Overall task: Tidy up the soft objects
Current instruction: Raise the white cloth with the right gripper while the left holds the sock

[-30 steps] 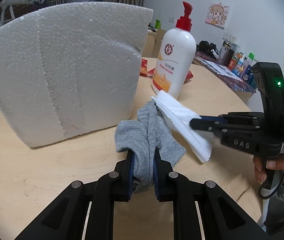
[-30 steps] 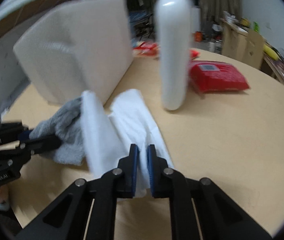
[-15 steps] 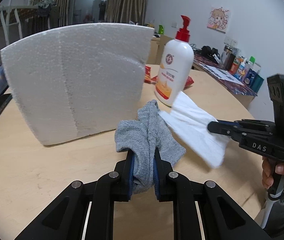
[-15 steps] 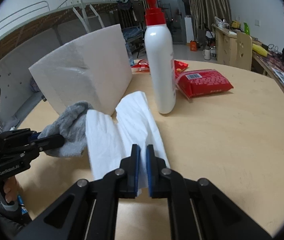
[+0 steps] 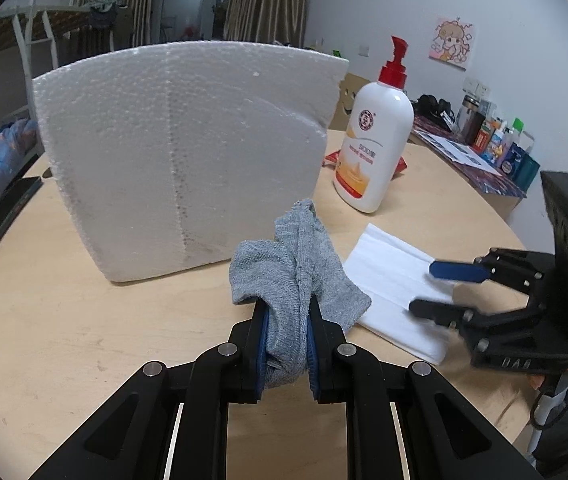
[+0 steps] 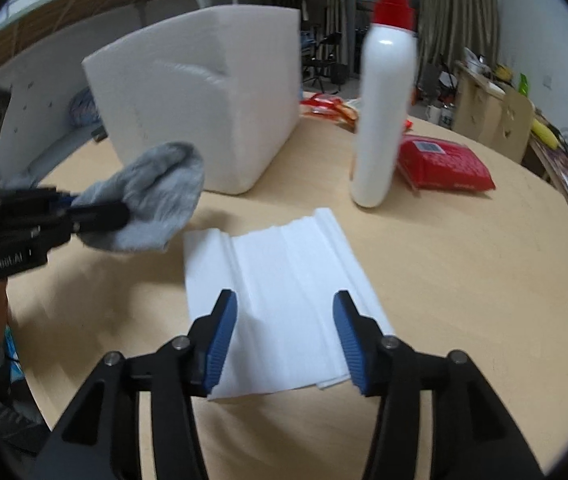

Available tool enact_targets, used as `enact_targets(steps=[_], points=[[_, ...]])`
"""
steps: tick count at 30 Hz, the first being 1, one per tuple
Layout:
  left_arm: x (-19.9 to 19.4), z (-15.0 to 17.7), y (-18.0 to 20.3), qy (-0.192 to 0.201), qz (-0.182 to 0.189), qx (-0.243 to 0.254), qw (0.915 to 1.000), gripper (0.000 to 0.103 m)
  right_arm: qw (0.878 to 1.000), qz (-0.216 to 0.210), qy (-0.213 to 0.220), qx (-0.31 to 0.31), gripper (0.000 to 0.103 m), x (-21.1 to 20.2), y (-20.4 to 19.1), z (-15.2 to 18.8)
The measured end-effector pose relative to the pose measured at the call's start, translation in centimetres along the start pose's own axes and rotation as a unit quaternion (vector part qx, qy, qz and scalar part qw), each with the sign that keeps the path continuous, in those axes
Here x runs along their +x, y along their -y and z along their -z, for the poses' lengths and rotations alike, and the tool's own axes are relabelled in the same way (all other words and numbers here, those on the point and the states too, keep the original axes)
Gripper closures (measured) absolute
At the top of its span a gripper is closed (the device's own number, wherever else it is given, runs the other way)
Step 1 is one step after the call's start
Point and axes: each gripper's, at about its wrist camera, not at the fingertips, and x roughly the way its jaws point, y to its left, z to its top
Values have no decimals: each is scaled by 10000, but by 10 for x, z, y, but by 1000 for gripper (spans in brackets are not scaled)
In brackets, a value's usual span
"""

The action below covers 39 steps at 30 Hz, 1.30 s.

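On the round wooden table, white tissue, foam box

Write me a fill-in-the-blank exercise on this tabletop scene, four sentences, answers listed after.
1. The left gripper is shut on the ____ cloth.
2. The white tissue lies flat on the ____.
3. The right gripper over the tissue is ____.
4. The pump bottle has a ____ cap.

Missing words: grey; table; open; red

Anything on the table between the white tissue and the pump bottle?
No. In the right wrist view, only bare wooden table lies between the flat white tissue and the white red-capped pump bottle.
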Motion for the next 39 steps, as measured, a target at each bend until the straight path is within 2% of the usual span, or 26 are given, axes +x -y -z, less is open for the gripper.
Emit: enact_targets(steps=[5,16,23,26,28,32,33,34,37,39], points=[[0,-2,1,13,-29,-26,10000,86,9988,156,-291,-375,46,16,-12,2],[3,0,2,-10,73,-27,10000,86,9989,75,-374,-277,32,23,-6,1],[0,1,-2,26,87,-28,10000,86,9990,152,-361,-202,34,21,-11,2],[-3,3,-2,54,92,-36,9999,86,9990,181,-360,-188,49,16,-13,4],[-6,4,-2,80,92,-23,9999,86,9990,197,-345,-210,69,14,-16,5],[-14,5,1,164,118,14,9998,86,9993,302,-183,-131,84,9,-19,14],[-16,6,1,187,121,18,9997,86,9993,356,-128,-70,91,8,-19,16],[-18,7,2,199,135,30,9997,86,9991,424,-76,-19,95,6,-20,18],[-25,11,4,249,139,58,9996,86,9993,304,-14,217,97,0,-18,24],[-29,13,4,272,153,49,9995,86,9988,415,36,264,97,-5,-18,27]])
